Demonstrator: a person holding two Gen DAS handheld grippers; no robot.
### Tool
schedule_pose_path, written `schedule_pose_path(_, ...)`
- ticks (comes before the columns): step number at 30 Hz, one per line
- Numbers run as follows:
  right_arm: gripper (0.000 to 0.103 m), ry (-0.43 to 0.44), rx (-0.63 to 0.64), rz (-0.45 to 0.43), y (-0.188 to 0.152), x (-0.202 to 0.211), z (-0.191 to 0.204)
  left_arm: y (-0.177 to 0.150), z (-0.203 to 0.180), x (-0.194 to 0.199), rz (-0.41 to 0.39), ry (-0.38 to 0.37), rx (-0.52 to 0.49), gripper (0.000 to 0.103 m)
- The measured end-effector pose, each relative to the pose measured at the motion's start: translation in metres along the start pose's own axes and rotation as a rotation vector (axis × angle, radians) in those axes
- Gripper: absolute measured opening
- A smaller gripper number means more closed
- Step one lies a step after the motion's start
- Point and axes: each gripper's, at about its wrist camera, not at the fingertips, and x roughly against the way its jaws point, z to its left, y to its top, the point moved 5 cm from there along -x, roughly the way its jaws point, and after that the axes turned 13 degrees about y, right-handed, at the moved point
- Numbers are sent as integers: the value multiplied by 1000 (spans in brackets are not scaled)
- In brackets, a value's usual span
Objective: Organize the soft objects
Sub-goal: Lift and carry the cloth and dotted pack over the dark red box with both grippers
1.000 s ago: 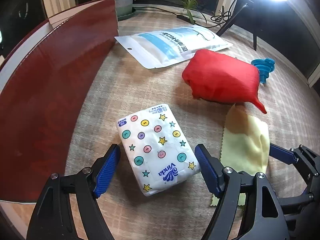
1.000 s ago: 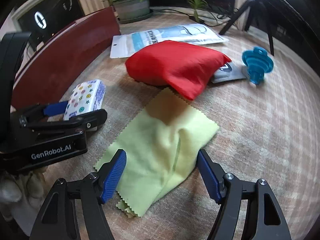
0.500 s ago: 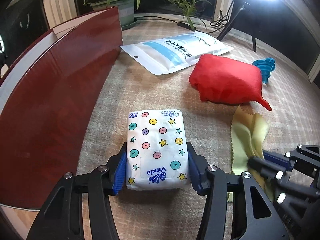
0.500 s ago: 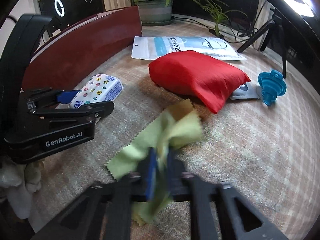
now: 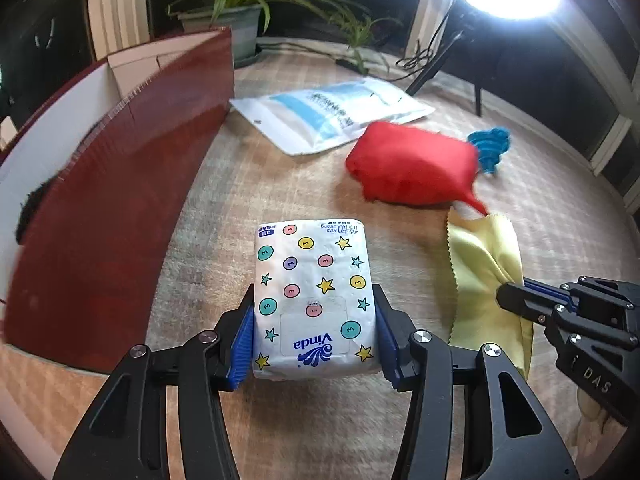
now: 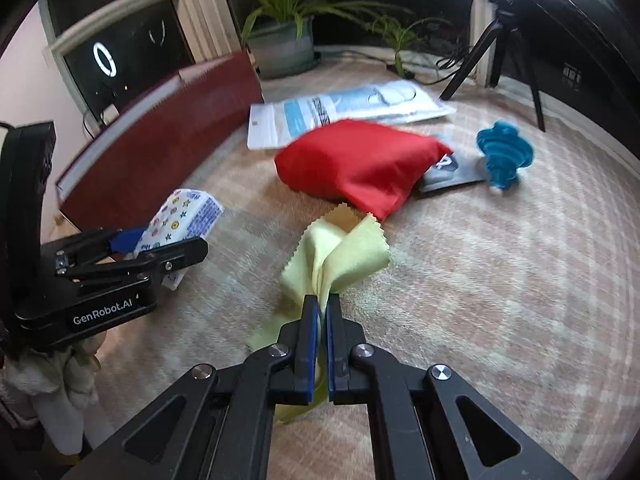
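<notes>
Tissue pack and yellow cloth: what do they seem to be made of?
Tissue pack: glossy printed plastic film, probably over soft paper; it dents slightly between the left gripper pads. Yellow cloth: thin matte fabric, likely microfiber, with zigzag-cut edges; it bunches into folds where the right gripper pinches it.

A home: potted plant (image 5: 224, 20), carpet (image 6: 500, 280), windows.

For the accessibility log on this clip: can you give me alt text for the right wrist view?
The right gripper is shut on a bunched yellow cloth over a plaid tablecloth. At left, the left gripper grips a tissue pack beside a dark red box. Behind lie a red pouch, a white packet and a blue funnel.
</notes>
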Motion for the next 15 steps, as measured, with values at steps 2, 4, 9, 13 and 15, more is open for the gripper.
schedule_pose_path(2,4,1,11,-21,4,11,4,2,2,9,-12,-13,4,50)
schedule_pose_path(4,4,2,26,-40,10,21,9,5,3,19,-27,-27,5,50)
schedule_pose_path(9,4,19,49,-98,34,44,23,21,10,48,-85,-53,11,50)
schedule_pose_path(13,4,44,84,-142,62,57,41,38,26,69,-134,-55,18,50)
schedule_pose_path(15,4,58,106,-160,77,60,52,47,38,77,-153,-52,35,50)
